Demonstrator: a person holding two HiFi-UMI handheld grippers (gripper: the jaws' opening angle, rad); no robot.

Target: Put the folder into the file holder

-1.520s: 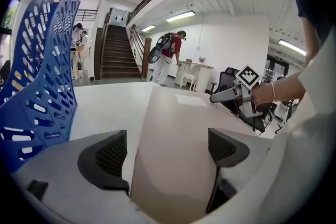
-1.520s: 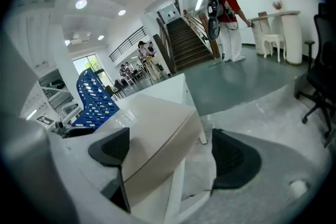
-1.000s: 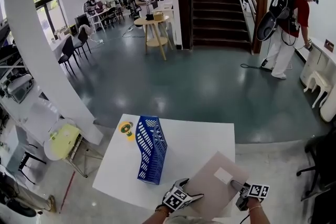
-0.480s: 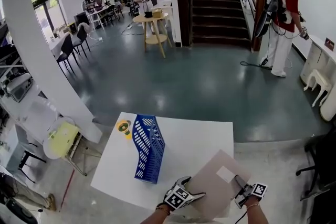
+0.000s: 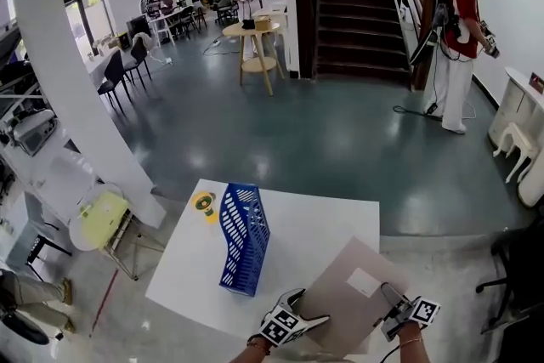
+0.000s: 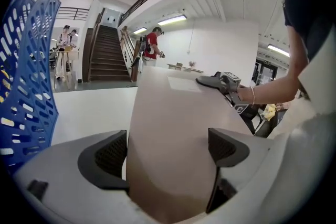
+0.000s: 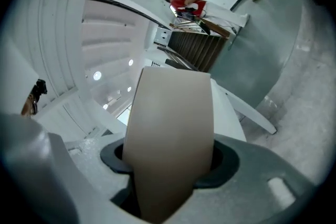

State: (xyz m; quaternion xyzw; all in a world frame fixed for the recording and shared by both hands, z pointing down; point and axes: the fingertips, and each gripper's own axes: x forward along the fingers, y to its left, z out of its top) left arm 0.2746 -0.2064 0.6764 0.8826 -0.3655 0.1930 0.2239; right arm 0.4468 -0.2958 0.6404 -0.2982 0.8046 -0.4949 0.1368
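A tan folder (image 5: 340,302) with a white label is held tilted over the near right corner of the white table (image 5: 314,225). My left gripper (image 5: 293,320) is shut on its near left edge; in the left gripper view the folder (image 6: 173,113) fills the gap between the pads (image 6: 113,152). My right gripper (image 5: 393,306) holds the right edge. Its jaws are closing, and the folder (image 7: 170,113) sits between pads that touch both faces. The blue slotted file holder (image 5: 242,238) stands upright on the table, left of the folder and apart from it, and shows as a file holder (image 6: 26,76) at the far left.
A small yellow-green object (image 5: 204,204) lies at the table's far left corner, beside the holder. A yellow stool (image 5: 102,217) stands left of the table. A person in red (image 5: 463,38) and a round wooden table (image 5: 255,42) are far off on the floor.
The folder stays over the table's near right corner between both grippers. The right gripper has shifted slightly along the folder's right edge. The person in red has turned.
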